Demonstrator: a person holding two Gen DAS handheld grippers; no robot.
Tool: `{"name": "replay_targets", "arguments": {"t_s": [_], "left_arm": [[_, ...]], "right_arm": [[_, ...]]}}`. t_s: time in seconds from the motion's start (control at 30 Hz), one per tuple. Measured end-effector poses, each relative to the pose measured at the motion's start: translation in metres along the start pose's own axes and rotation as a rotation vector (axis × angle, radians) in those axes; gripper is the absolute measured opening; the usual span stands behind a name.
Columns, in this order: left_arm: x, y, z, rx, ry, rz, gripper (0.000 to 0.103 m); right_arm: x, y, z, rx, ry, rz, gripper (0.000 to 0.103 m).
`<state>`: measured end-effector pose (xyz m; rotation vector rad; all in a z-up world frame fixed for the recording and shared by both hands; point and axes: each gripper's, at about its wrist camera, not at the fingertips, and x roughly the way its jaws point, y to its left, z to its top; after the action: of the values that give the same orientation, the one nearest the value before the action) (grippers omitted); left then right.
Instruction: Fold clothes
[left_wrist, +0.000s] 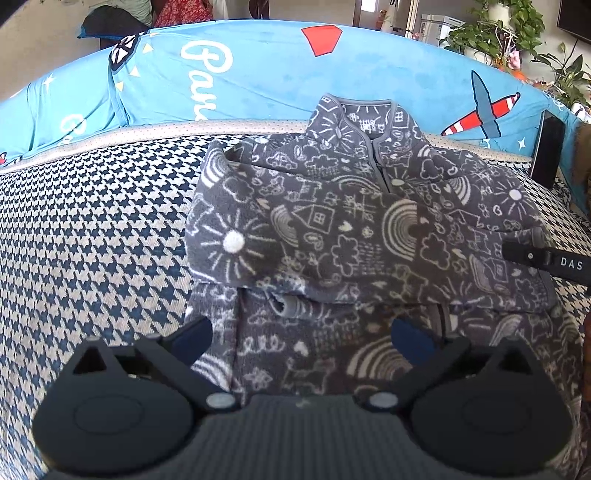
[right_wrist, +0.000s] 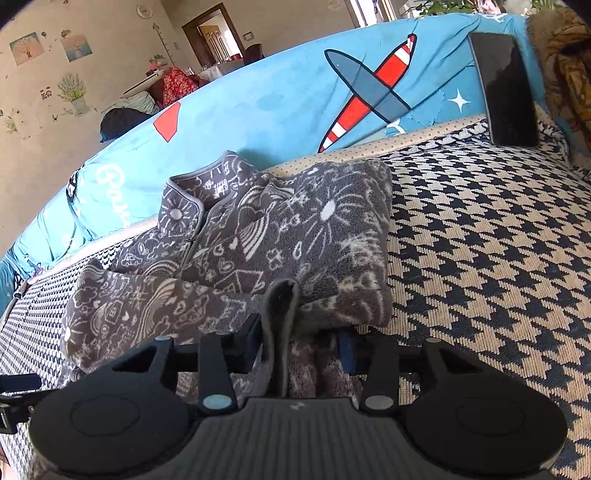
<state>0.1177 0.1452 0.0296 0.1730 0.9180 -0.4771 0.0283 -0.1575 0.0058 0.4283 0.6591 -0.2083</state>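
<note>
Here, from the left wrist, we look down along the left gripper (left_wrist: 301, 338), whose two blue-padded fingers (left_wrist: 190, 341) stand wide apart with nothing pinched between them. Below and ahead of it lies the grey fleece top (left_wrist: 354, 236), printed with white doodles of suns, rainbows and houses. It rests on the houndstooth cover (left_wrist: 92, 236) with its collar (left_wrist: 364, 118) at the far end, close to the blue cushion (left_wrist: 258, 74). One sleeve (left_wrist: 332, 236) is folded across the chest, and its cuff end lies towards the right side of the garment. There a black finger of the right gripper (left_wrist: 546, 260) reaches in from the frame's edge and meets the fleece. A dark phone (left_wrist: 548, 147) leans upright against the cushion at the far right.

Next, from the right wrist, we see the right gripper (right_wrist: 301, 341) low at the near edge of the top (right_wrist: 295, 236). Its jaws stand at a narrow gap, and a grey cuff or hem band (right_wrist: 282, 321) stands up between them. We cannot tell whether the pads actually press on it, since the fabric hides the contact. The folded sleeve (right_wrist: 155, 302) runs off to the left. The houndstooth cover (right_wrist: 480, 240) spreads to the right, with the phone (right_wrist: 506, 88) propped against the blue cushion (right_wrist: 277, 96) in the far corner.
</note>
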Motion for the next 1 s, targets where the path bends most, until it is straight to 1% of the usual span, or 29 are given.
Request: {"name": "replay_targets", "arguments": {"t_s": [0.13, 0.17, 0.3, 0.4, 0.43, 0.6, 0.67, 1.0], "left_arm": [[0.000, 0.003, -0.001, -0.017, 0.001, -0.005, 0.103], [0.000, 0.004, 0.000, -0.020, 0.000, -0.004, 0.103], [0.000, 0.007, -0.001, -0.030, -0.004, 0.008, 0.103], [0.001, 0.011, 0.000, -0.048, 0.000, 0.016, 0.103], [0.001, 0.012, 0.000, -0.055, 0.002, 0.019, 0.103], [0.000, 0.020, -0.001, -0.083, 0.008, 0.037, 0.103], [-0.001, 0.024, -0.001, -0.095, 0.010, 0.043, 0.103], [-0.013, 0.055, -0.001, -0.184, -0.002, 0.098, 0.103]], "right_arm": [[0.003, 0.005, -0.002, -0.026, -0.019, -0.020, 0.045], [0.004, 0.006, -0.002, -0.029, -0.022, -0.024, 0.044], [0.003, 0.007, 0.002, 0.008, -0.027, -0.033, 0.028], [0.000, 0.018, 0.003, -0.013, -0.043, -0.055, 0.025], [-0.002, 0.023, 0.003, -0.032, -0.053, -0.068, 0.024], [-0.012, 0.047, 0.008, -0.063, -0.114, -0.079, 0.023], [-0.016, 0.061, 0.009, -0.095, -0.143, -0.083, 0.023], [-0.016, 0.135, 0.004, -0.194, -0.225, -0.037, 0.023]]}}
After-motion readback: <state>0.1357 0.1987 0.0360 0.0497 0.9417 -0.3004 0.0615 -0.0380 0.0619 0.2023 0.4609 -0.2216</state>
